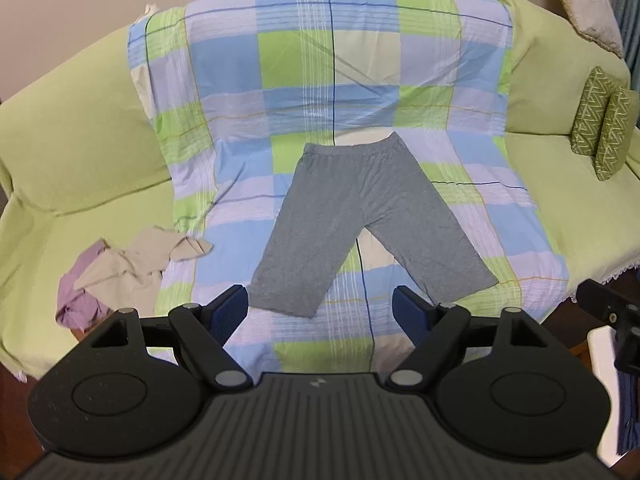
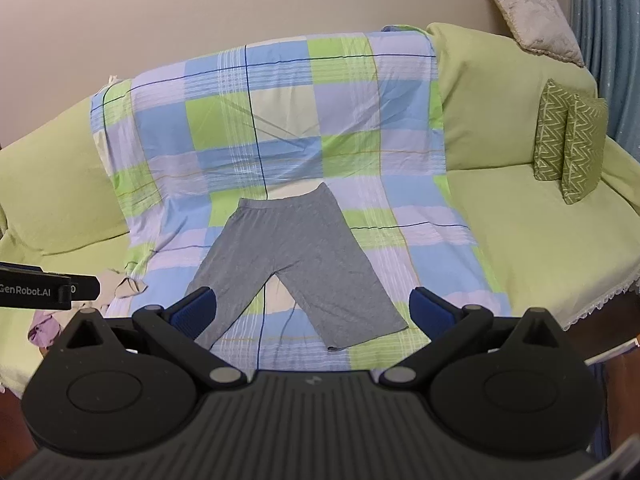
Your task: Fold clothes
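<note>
A big green sofa fills both views, and it stands against a plain wall; a checked sheet in blue, green and pale purple hangs over the sofa's back and runs down across the seat to the front edge.

The grey pants lie flat on the sheet, in the middle of the seat; the waist is at the far side, near the sofa's back, and the two legs spread apart and point to the front; the end of each leg is close to the front edge of the seat.

A heap of clothes, tan and purple, sits on the seat to the left of the pants, half on the sheet's edge; it does not touch the pants.

Two green zigzag pillows stand side by side at the right end of the sofa; a grey pillow leans up on the back above them.

The left gripper is low, in front of the sofa; its blue fingers are wide apart and hold nothing; one leg end shows between them.

The right gripper is low too; its fingers are wide apart and hold nothing, with the other leg end between them.
</note>
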